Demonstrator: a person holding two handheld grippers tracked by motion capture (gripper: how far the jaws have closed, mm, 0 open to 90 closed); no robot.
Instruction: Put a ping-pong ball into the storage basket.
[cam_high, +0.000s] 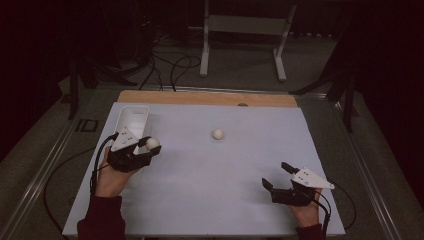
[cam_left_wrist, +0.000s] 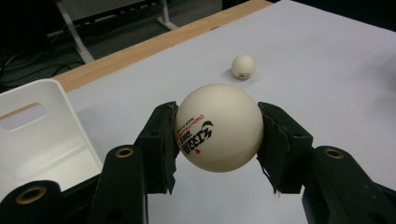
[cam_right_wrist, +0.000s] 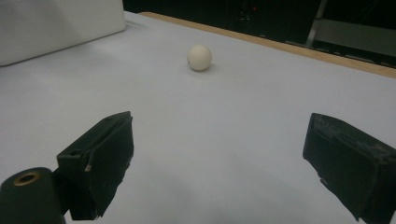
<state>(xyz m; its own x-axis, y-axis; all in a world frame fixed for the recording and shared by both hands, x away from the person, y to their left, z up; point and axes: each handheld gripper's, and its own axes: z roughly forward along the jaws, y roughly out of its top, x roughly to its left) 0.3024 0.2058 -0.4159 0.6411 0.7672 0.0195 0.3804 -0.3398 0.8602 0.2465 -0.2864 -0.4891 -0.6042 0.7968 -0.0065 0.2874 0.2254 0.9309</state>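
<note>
High view, left side: white bin (cam_high: 134, 119) stands at the far-left corner of the white table sheet (cam_high: 230, 195), open top up.
Left gripper (cam_high: 150, 146): just beside the bin's near end, its jaws pinching a white ping-pong ball (cam_high: 152, 143).
Held ball, close up: in the left gripper view the ball (cam_left_wrist: 218, 127) sits between the two black pads (cam_left_wrist: 161, 144), gripped across its widest part, printed logo facing the camera, clear of the sheet as far as I can tell.
Bin from the left gripper view: its wall (cam_left_wrist: 60, 116) lies to the left of the jaws, near but apart.
Middle of the table: second ball (cam_high: 218, 134) rests alone on the sheet, well apart from both grippers.
Right gripper (cam_high: 278, 176): low near the front-right edge, jaws spread wide with nothing between them; the loose ball (cam_right_wrist: 199, 57) lies ahead of it.
Handling, judged: hollow, very light, smooth and round, so it will roll or squirt out of an off-centre pinch; thin shell may dent under hard pressure.
Where to hold: across the full diameter, pads square and light.
</note>
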